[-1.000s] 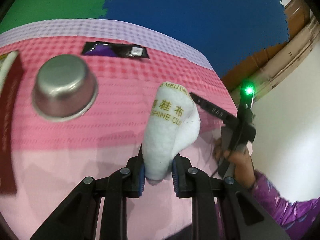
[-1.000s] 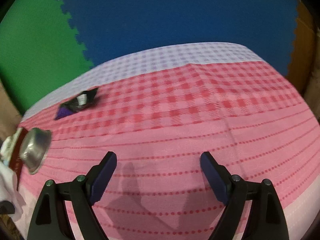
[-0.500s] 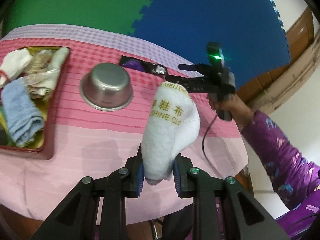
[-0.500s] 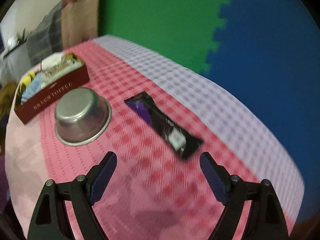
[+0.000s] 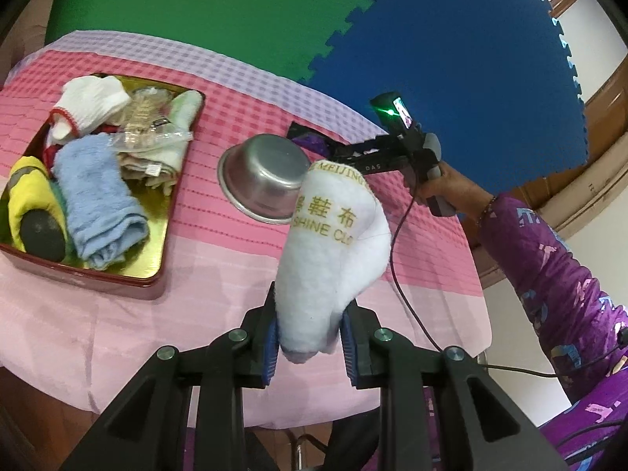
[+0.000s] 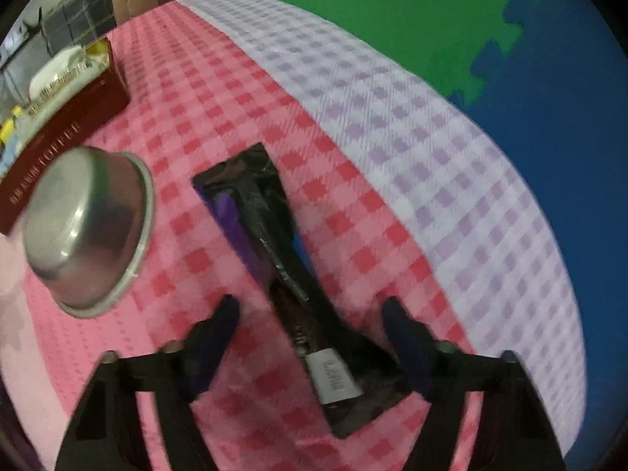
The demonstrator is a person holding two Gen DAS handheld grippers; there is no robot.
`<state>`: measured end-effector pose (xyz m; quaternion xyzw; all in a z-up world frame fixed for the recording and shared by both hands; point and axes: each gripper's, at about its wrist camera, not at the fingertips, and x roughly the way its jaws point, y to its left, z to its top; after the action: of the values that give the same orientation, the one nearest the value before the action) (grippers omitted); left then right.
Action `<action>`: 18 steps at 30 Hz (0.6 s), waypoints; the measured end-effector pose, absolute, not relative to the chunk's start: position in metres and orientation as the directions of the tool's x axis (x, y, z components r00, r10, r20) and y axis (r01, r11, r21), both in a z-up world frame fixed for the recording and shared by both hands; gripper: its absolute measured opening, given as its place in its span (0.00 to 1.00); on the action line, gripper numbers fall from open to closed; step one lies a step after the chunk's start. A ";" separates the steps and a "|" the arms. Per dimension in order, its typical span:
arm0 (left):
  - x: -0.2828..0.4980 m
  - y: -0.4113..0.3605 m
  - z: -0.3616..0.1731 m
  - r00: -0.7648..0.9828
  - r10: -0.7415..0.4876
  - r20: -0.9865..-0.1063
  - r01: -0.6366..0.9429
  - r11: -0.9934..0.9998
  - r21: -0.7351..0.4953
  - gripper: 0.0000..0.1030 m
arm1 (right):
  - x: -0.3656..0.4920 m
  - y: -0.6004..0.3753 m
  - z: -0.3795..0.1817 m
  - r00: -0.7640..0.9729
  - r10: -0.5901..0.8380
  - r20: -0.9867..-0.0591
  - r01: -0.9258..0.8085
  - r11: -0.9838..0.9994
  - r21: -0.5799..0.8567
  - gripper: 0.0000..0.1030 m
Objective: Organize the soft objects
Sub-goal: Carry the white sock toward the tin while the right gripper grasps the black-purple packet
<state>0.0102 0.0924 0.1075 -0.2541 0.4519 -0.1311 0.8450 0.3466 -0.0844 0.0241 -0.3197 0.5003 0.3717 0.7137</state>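
My left gripper is shut on a white shoe-shine cloth with gold lettering and holds it up above the near edge of the table. A dark red tin at the left holds several soft things: a blue towel, a white sock, a yellow item. My right gripper is open, its fingers on either side of a black and purple packet on the cloth. It also shows in the left wrist view, over the packet.
An upturned steel bowl stands between the tin and the packet, also in the right wrist view. The tin's side is left of it. A pink checked tablecloth covers the table. Green and blue foam mats lie beyond.
My left gripper has pulled back and turned left with the cloth, and the tin has come into view. My right gripper has swung left and come down over the packet.
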 end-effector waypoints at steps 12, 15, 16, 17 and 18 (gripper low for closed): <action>-0.017 0.146 0.118 0.637 -0.382 -0.669 -0.102 0.819 -0.565 0.22 | 0.254 -0.143 0.043 0.158 0.454 -0.877 -0.631 0.729 0.264 0.17; -0.016 0.159 0.126 0.656 -0.344 -0.672 -0.104 0.840 -0.532 0.22 | 0.227 -0.170 0.046 0.160 0.538 -0.827 -0.537 0.751 0.384 0.16; -0.014 0.161 0.129 0.660 -0.331 -0.674 -0.101 0.851 -0.516 0.22 | 0.220 -0.176 0.046 0.167 0.549 -0.819 -0.523 0.754 0.398 0.15; -0.011 0.164 0.132 0.664 -0.316 -0.678 -0.099 0.862 -0.498 0.22 | 0.209 -0.182 0.046 0.172 0.561 -0.810 -0.502 0.757 0.418 0.15; -0.008 0.166 0.134 0.669 -0.303 -0.678 -0.092 0.872 -0.481 0.22 | 0.198 -0.189 0.046 0.180 0.583 -0.792 -0.477 0.756 0.448 0.15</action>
<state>-0.0079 0.1661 0.1343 -0.2461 0.4021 -0.0600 0.8798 0.1977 -0.1892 0.0463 0.0494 0.5390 0.3458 0.7665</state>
